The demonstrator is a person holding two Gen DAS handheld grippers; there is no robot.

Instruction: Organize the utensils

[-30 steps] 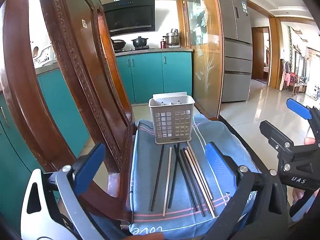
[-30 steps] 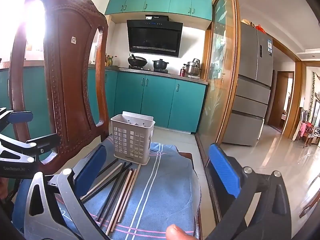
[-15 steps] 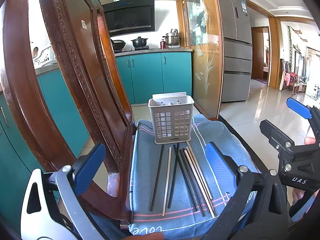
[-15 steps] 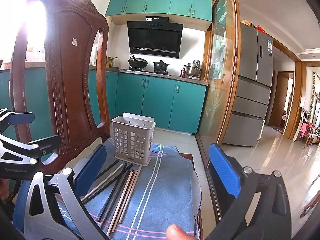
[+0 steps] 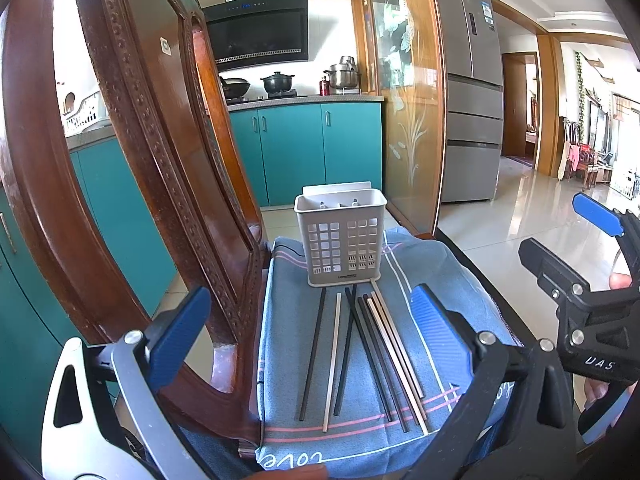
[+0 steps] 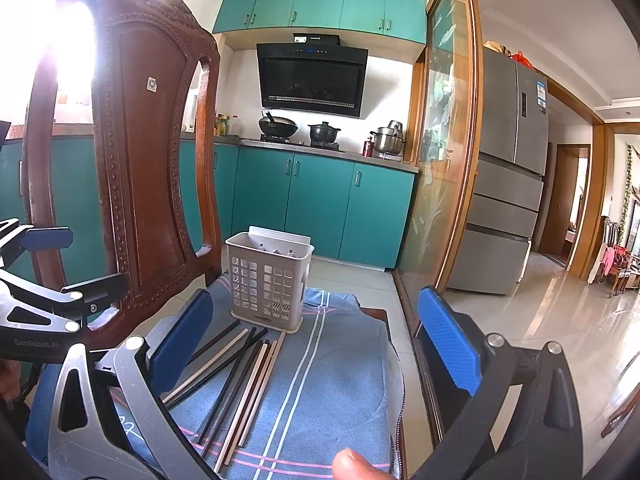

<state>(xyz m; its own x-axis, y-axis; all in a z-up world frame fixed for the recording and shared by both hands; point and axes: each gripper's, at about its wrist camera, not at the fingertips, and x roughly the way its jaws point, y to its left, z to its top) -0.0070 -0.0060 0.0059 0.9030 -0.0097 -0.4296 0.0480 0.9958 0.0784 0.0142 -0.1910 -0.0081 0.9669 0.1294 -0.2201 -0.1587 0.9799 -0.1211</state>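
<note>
Several black and tan chopsticks (image 5: pixel 360 356) lie side by side on a blue cloth (image 5: pixel 448 280) over a chair seat. Behind their far ends stands a grey perforated utensil holder (image 5: pixel 342 240), upright, nothing visible inside. My left gripper (image 5: pixel 308 320) hovers wide open above the near ends of the chopsticks, holding nothing. In the right wrist view the chopsticks (image 6: pixel 240 380) lie left of centre, the holder (image 6: pixel 269 282) beyond them. My right gripper (image 6: pixel 316 344) is open and empty above the cloth (image 6: pixel 340 380), to the right of the chopsticks.
The carved wooden chair back (image 5: pixel 132 160) rises close on the left. A glass sliding door (image 6: pixel 444 160) borders the right. Teal kitchen cabinets (image 6: pixel 320 208) and a fridge (image 6: pixel 508 184) stand behind. A fingertip (image 6: pixel 356 464) shows at the bottom edge.
The right wrist view has drifted slightly, so the holder sits a little further right in it. Both grippers stay open; the chopsticks and holder have not moved.
</note>
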